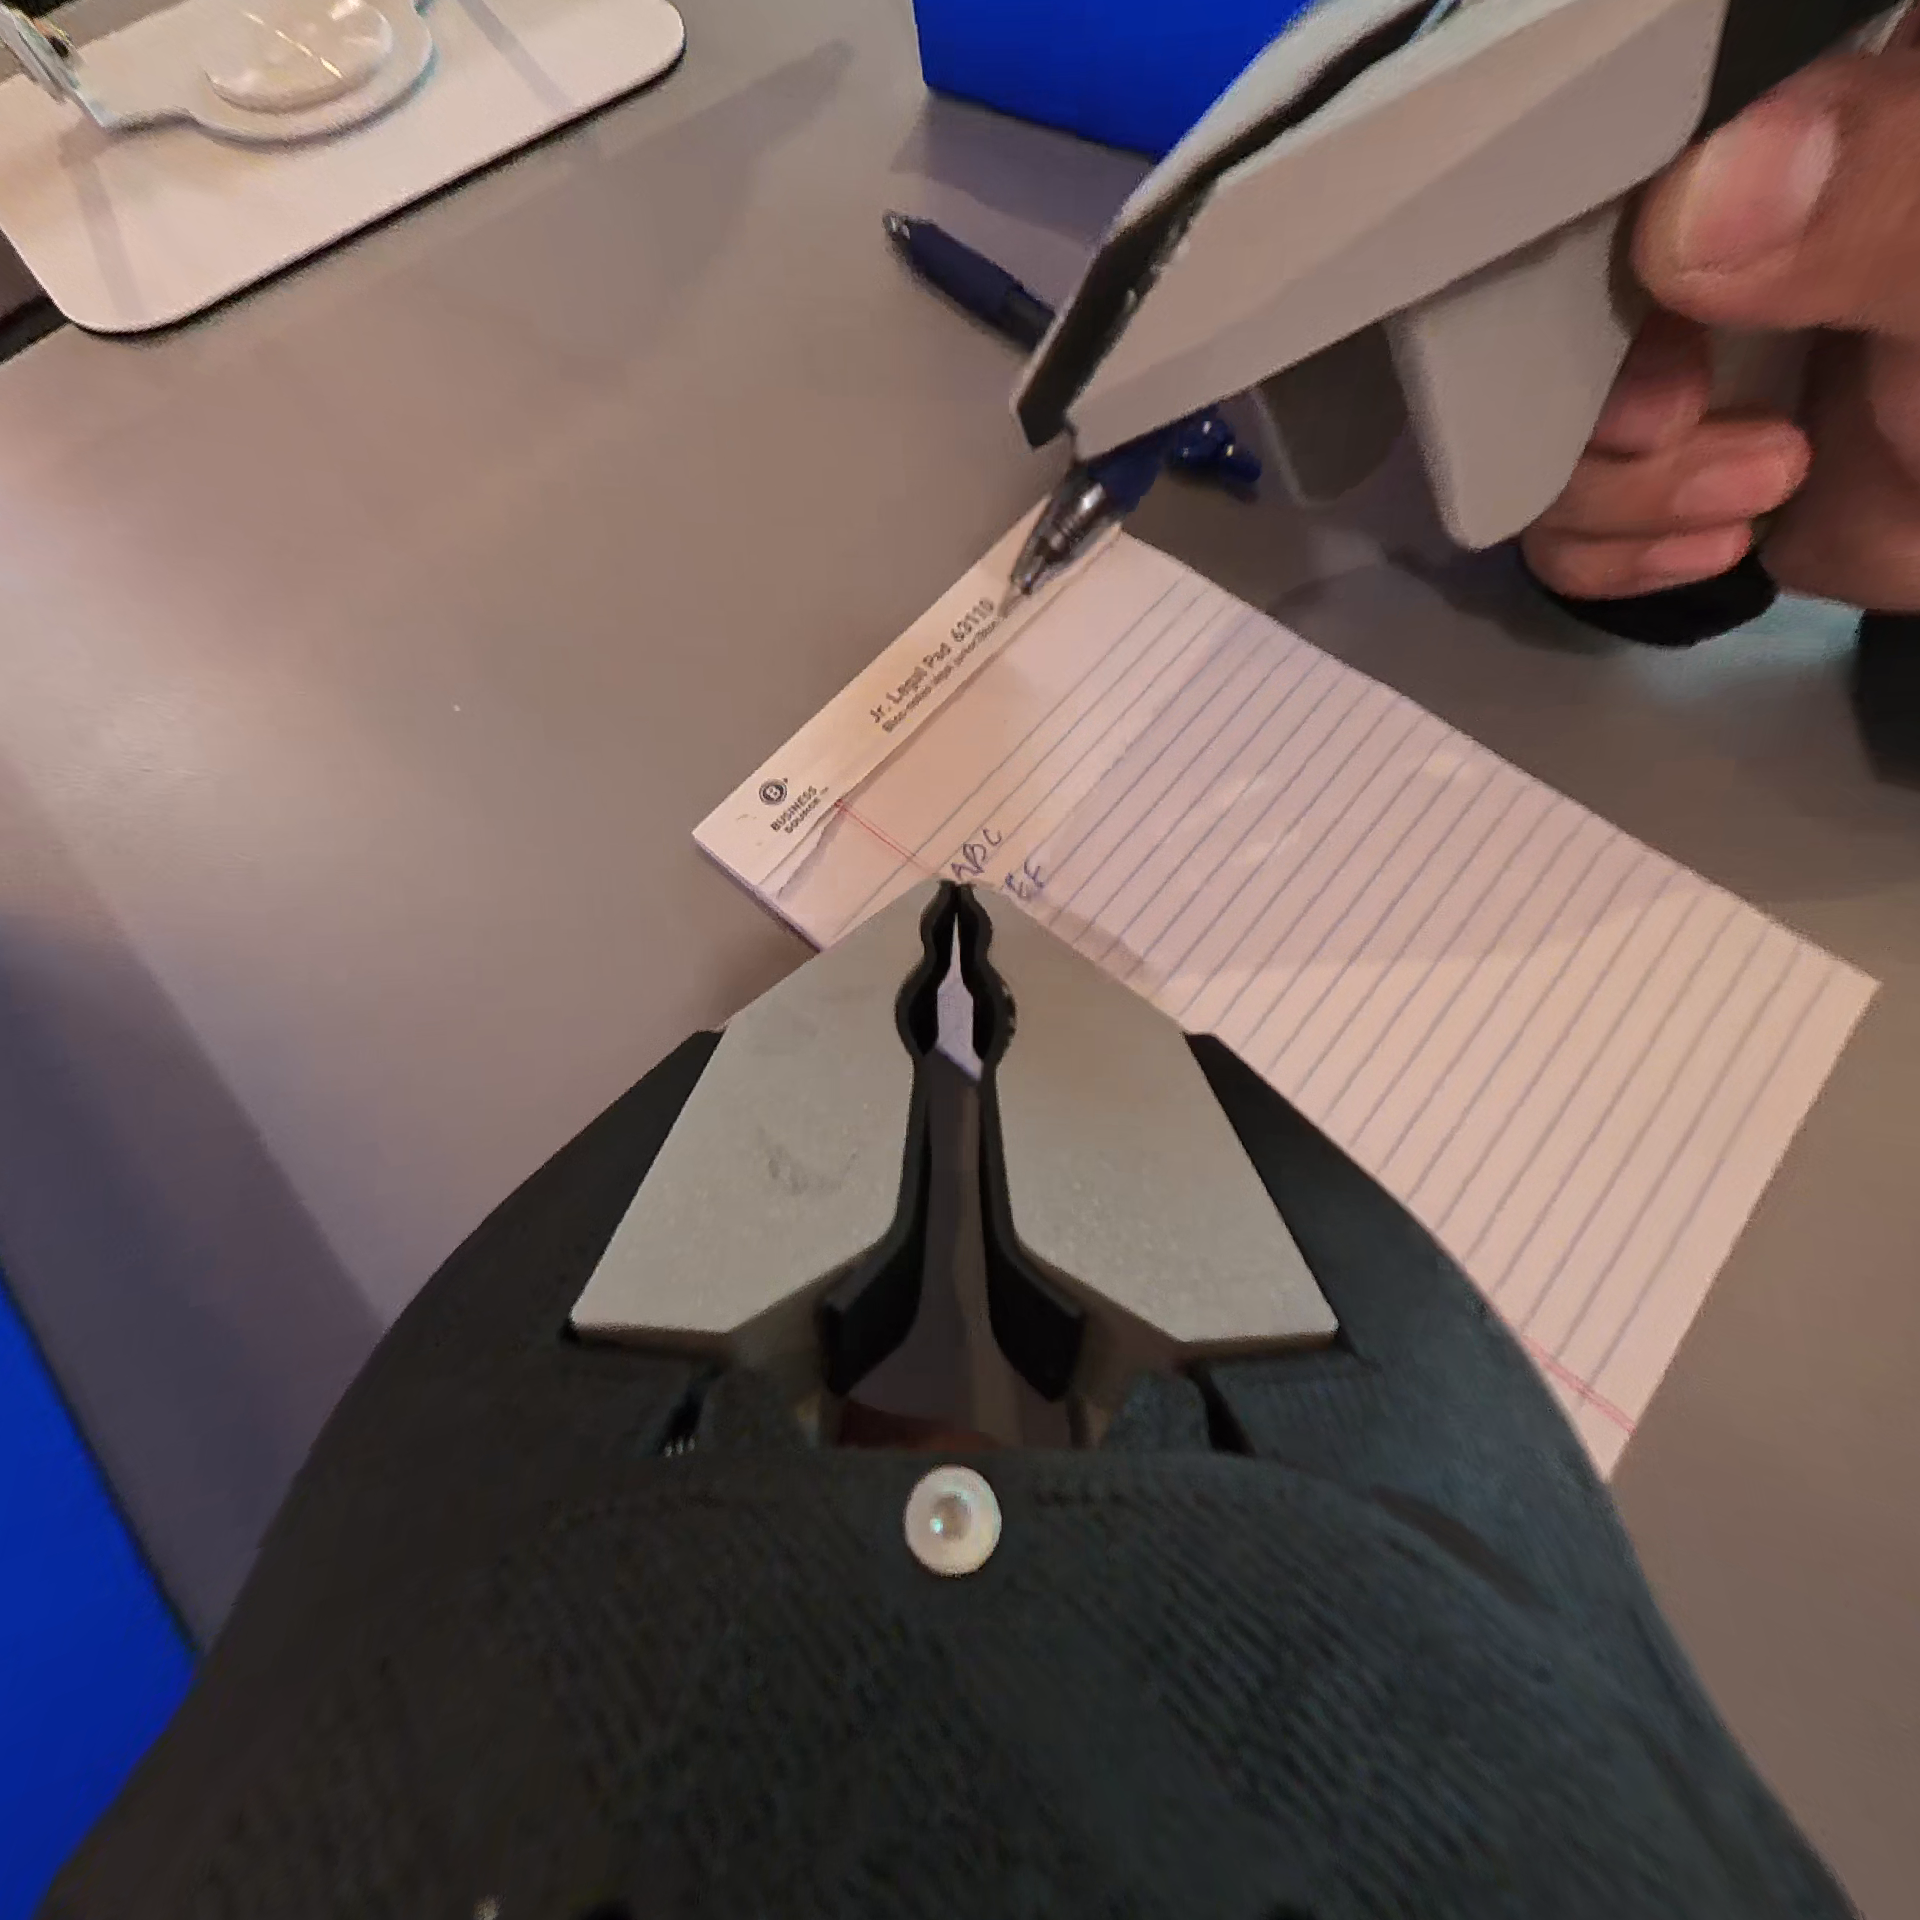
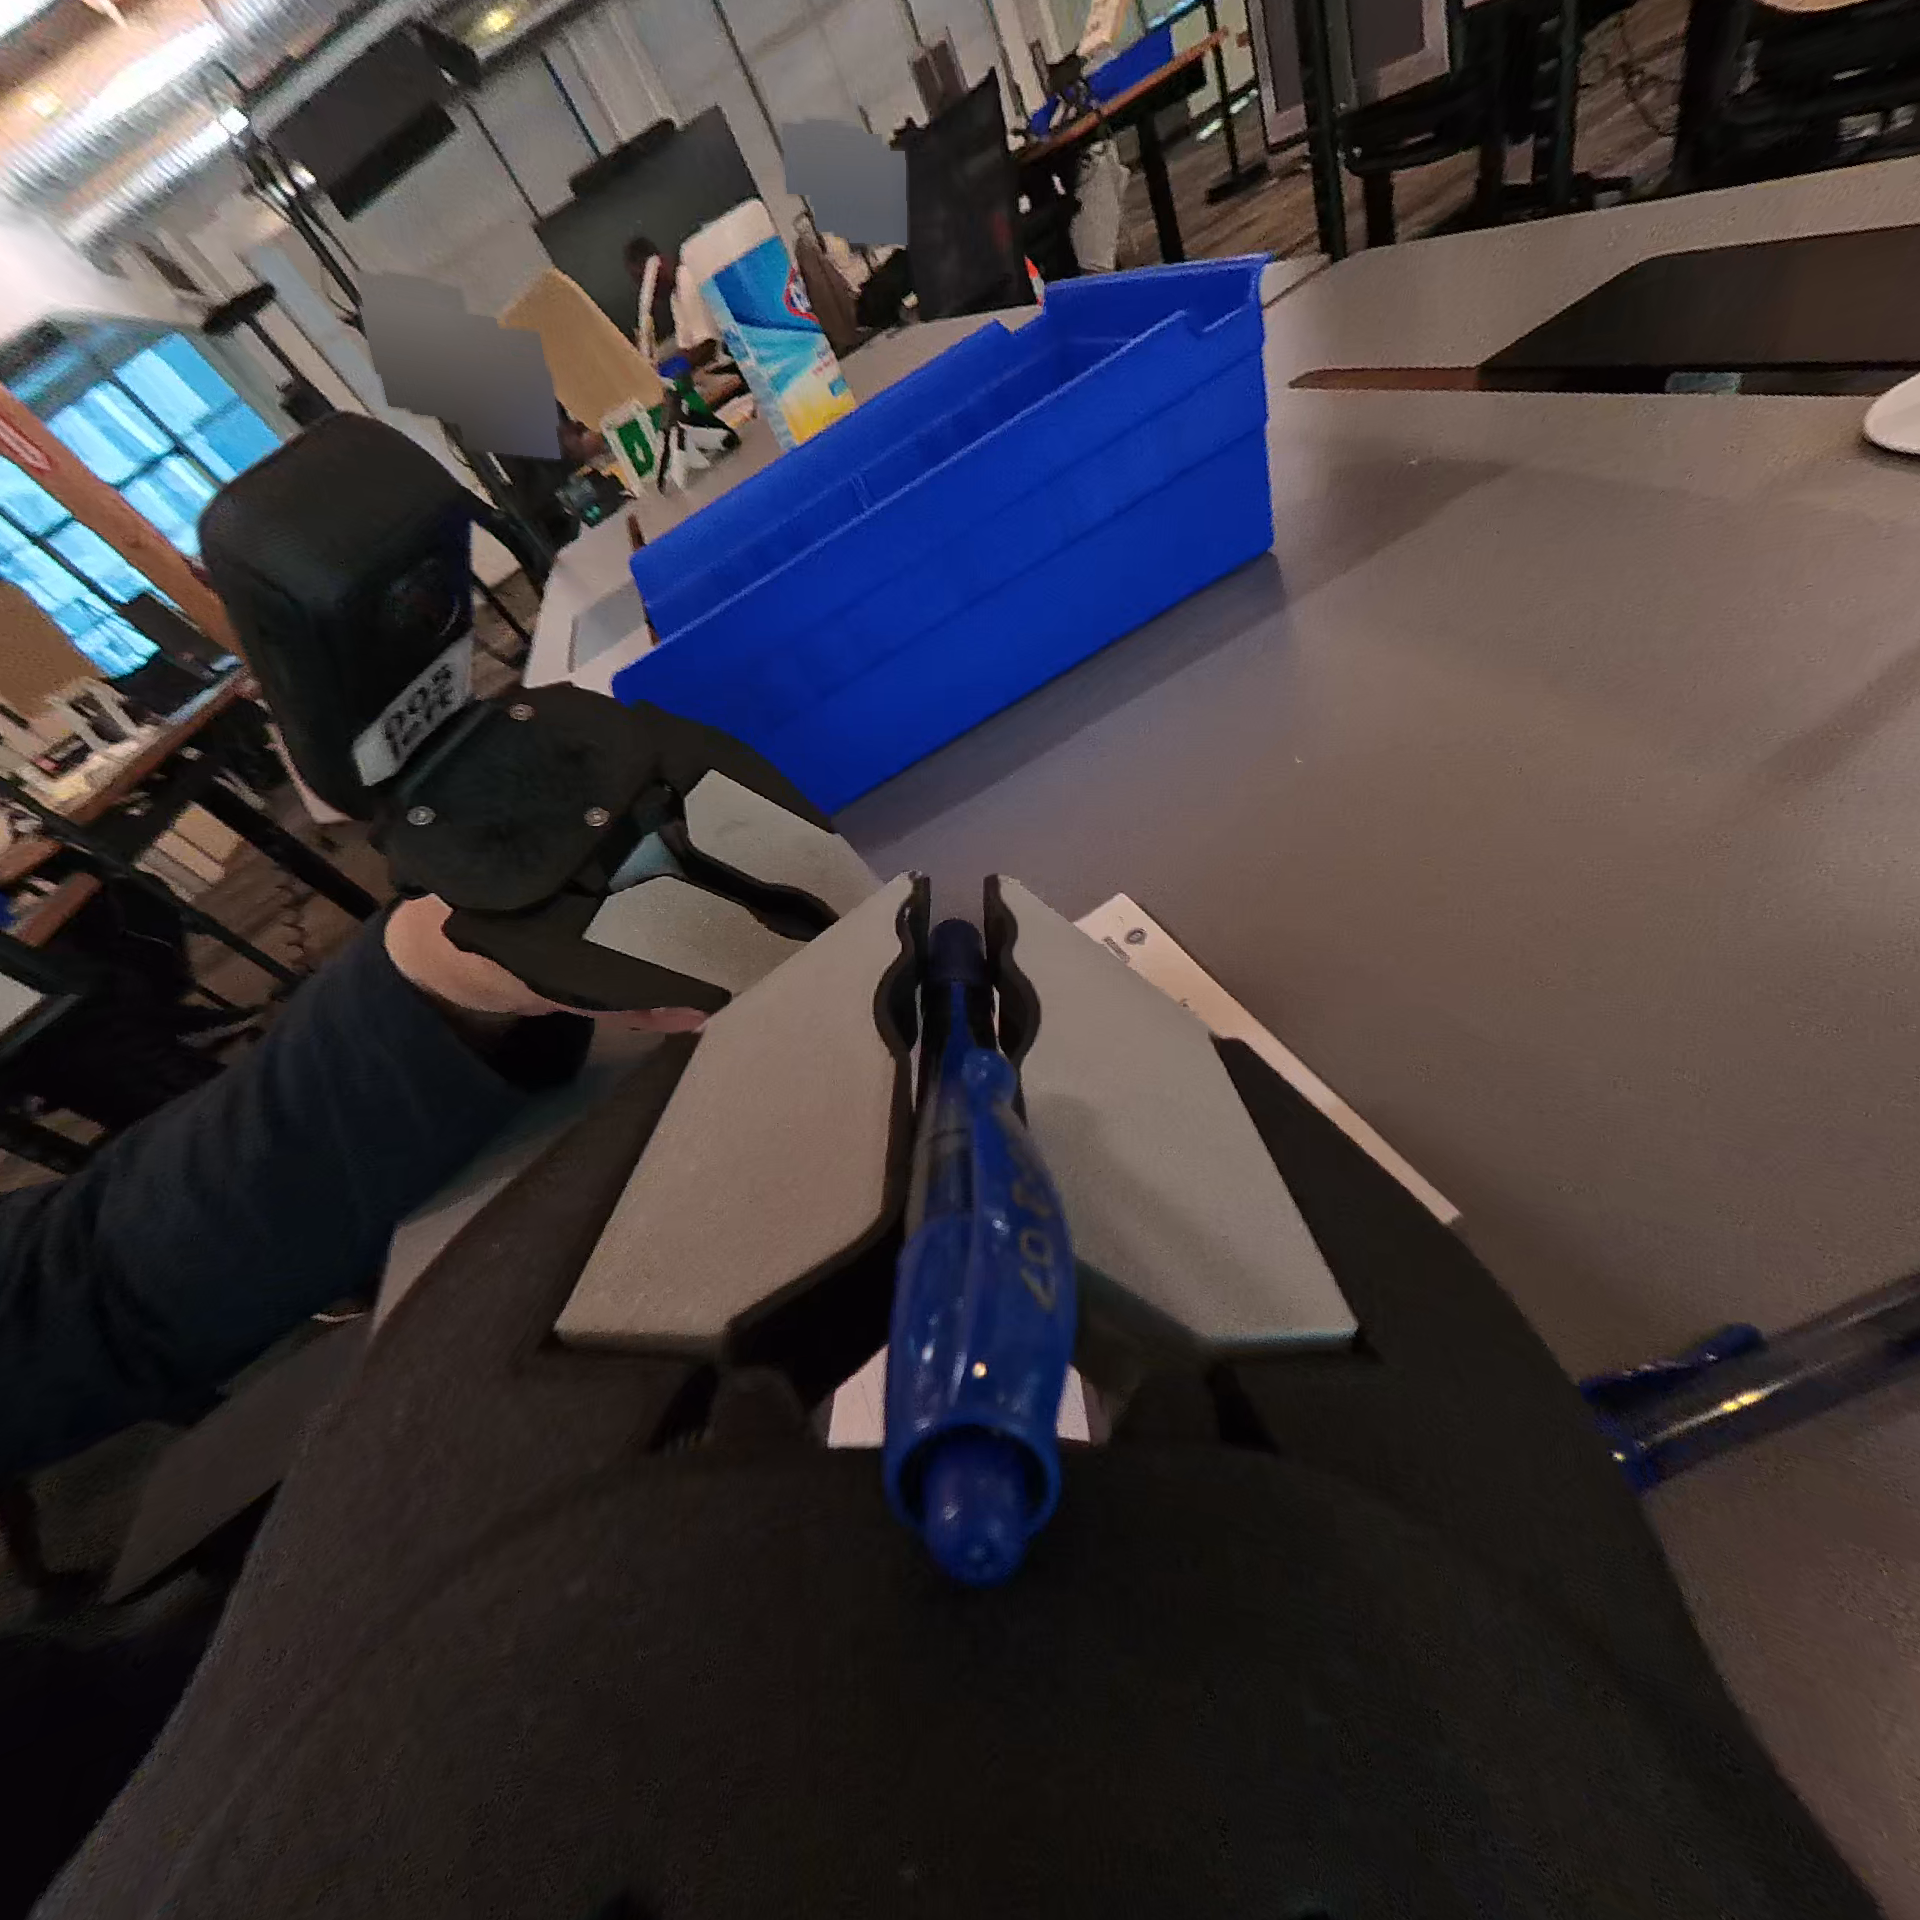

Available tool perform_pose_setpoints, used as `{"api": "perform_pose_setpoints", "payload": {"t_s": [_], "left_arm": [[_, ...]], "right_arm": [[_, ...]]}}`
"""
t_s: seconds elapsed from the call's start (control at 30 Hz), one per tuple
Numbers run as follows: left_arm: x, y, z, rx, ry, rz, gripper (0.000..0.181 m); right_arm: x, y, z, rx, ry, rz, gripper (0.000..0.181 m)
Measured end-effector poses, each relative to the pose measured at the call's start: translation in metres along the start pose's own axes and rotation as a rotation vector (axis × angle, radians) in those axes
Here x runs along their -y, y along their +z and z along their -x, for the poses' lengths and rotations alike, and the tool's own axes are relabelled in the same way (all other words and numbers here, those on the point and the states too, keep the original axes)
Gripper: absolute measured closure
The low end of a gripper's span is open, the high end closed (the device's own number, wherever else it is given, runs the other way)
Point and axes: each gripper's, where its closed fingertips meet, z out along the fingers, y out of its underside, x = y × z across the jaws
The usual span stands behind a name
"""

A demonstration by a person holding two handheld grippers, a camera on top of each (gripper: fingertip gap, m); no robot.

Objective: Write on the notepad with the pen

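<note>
a few blue marks already sit on the notepad [image 1: 1299, 883], where the clenched, empty left claw [image 1: 961, 902] rests, while the right claw [image 2: 951, 914] grasping the pen [image 2: 971, 1278] has its tip at the pad's header strip, so most lines look left to fill.

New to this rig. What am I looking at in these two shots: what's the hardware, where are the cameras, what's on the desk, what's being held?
No robot arm here: a person holds a two-finger tool in each hand, and each tool carries a wide-angle camera looking along its fingers.

The left wrist view shows the left tool, shut and empty, resting on or just above the lined notepad on the grey table. Across from it is the right tool, gripped by the person's hand.

The right wrist view shows that tool shut on a blue pen. The pen's tip is at the pad's top strip. A second pen and a blue bin also sit on the table.
</note>
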Motion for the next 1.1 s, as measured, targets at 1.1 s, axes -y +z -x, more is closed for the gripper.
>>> {"api": "perform_pose_setpoints", "payload": {"t_s": [1.1], "left_arm": [[0.066,-0.053,0.001,-0.256,-0.286,-0.463,0.181]], "right_arm": [[-0.061,-0.006,0.095,0.5,-0.156,0.356,0.174]]}}
